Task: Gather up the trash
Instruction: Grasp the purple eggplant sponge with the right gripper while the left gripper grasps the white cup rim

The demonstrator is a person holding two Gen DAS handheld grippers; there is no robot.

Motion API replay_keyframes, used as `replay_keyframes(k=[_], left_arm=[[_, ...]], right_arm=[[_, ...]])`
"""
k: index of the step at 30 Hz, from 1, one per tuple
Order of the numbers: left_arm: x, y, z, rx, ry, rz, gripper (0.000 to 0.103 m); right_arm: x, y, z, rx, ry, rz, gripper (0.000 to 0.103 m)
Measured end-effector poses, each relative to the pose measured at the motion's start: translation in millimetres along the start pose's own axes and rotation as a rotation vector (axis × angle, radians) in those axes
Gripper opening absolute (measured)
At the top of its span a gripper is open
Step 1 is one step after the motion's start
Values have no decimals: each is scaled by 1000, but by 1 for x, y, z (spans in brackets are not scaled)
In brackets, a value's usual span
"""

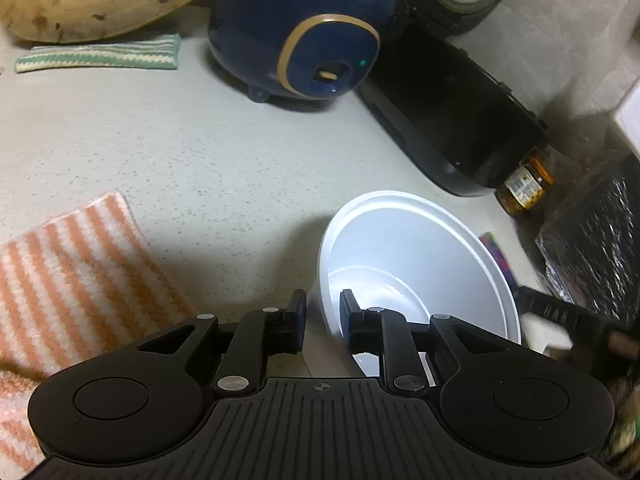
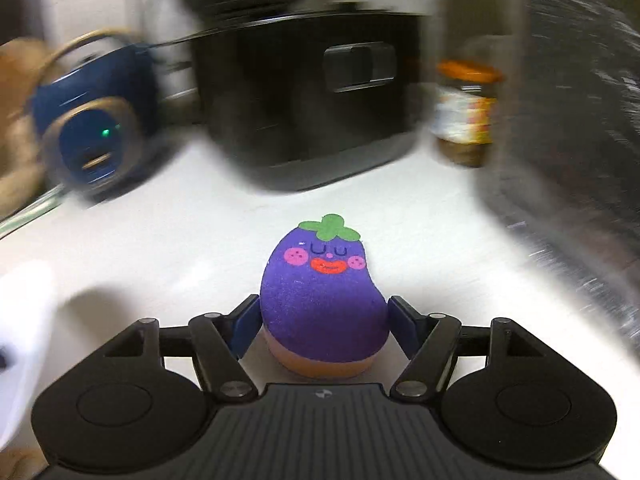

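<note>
Between the jaws of your right gripper (image 2: 324,330) sits the eggplant-shaped sponge (image 2: 323,300), purple with a painted face, a green leaf top and a tan band along its lower edge; the two blue pads flank its widest part and seem to touch its sides, so I judge the jaws closed on it, though how firmly they press you cannot tell. It looks foam-light and soft, so expect it to squash rather than slip: hold it at the broad belly, not at the narrow leaf end, and squeeze only enough to dent it. The picture around it is smeared, while the sponge itself is sharp. Just beside it on the pale speckled surface (image 1: 224,152) stands the white plastic bowl (image 1: 420,264), tilted, its rim wall passing between the jaws of your left gripper (image 1: 322,320); those jaws stand narrowly apart with the thin wall in the gap, one pad inside and one outside, and whether they pinch it is not clear. The bowl looks thin, light and smooth, likely to flex at the rim, so the sponge should drop in easily. Farther off stand a black cooker (image 1: 452,120), a blue round appliance (image 1: 296,36), a small jar with an orange lid (image 1: 524,186) and an orange-striped cloth (image 1: 76,276).
</note>
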State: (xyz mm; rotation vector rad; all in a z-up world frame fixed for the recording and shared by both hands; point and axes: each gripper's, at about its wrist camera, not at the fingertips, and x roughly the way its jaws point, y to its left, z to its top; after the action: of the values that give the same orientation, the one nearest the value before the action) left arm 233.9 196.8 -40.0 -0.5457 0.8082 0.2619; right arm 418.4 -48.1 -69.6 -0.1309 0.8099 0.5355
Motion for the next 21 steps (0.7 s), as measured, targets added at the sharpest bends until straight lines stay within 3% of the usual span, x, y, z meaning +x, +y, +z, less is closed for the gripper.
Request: replay_keyframes(k=[4,10,13,17,21], left_arm=[[2,3,2,9,0,-2,25],[6,15,3,-1,6,-16,25],[8,22,6,0,13,-37,26],[12,30,11,17,36,-71,26],[16,36,18,58,74,-118,26]], right_arm=[[-16,41,-20,-97,-14,26,69],[-15,67,-27,-234,1,46,74],[-5,67,-21,-190,11,10,75],[-2,58,-18,-41,31,13,73],[-16,61,-22,55,7,-28,70]])
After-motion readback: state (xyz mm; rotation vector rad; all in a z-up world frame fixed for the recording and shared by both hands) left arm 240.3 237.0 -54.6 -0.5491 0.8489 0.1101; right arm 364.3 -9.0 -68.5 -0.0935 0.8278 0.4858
